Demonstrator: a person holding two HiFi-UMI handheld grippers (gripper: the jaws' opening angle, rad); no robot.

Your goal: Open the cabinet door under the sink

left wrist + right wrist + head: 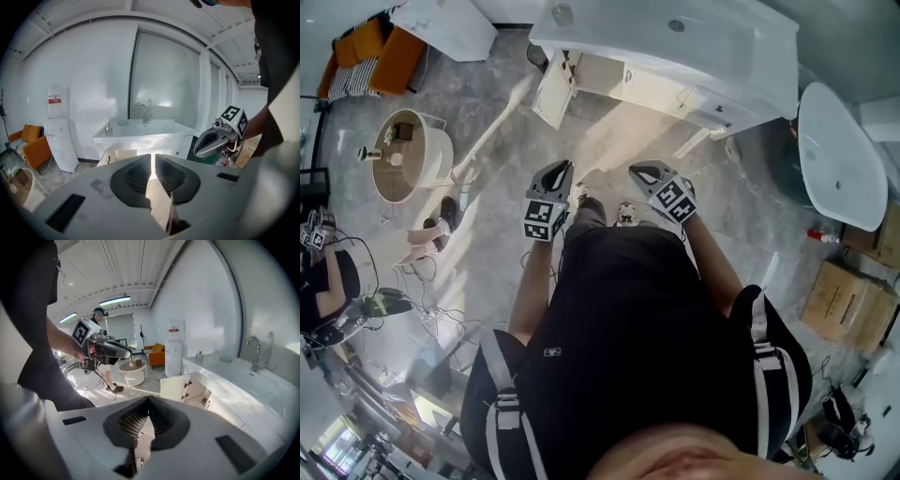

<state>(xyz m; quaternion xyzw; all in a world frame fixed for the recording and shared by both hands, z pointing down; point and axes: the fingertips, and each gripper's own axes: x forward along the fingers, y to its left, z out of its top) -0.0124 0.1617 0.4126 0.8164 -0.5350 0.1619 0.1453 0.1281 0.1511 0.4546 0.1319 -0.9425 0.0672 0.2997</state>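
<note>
Task thing: the white cabinet door [550,91] under the white sink tabletop [722,56] stood swung open at the vanity's left end, well ahead of both tongs.
Left tongs [152,161]: clenched to a thin slit, empty.
Right tongs [147,401]: clenched, empty.
Around: white bathtub [839,155] to the right; round white side table [412,155] and orange sofa [380,47] to the left.
Open room: grey stone floor [502,117] lay between the person and the vanity.
Writing: the red label on the white water dispenser [55,100] was unreadable.

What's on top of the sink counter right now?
A faucet, a small bottle and a flat greenish dish stand on the white counter. The basin's bottom is hidden behind its rim in the gripper views.
</note>
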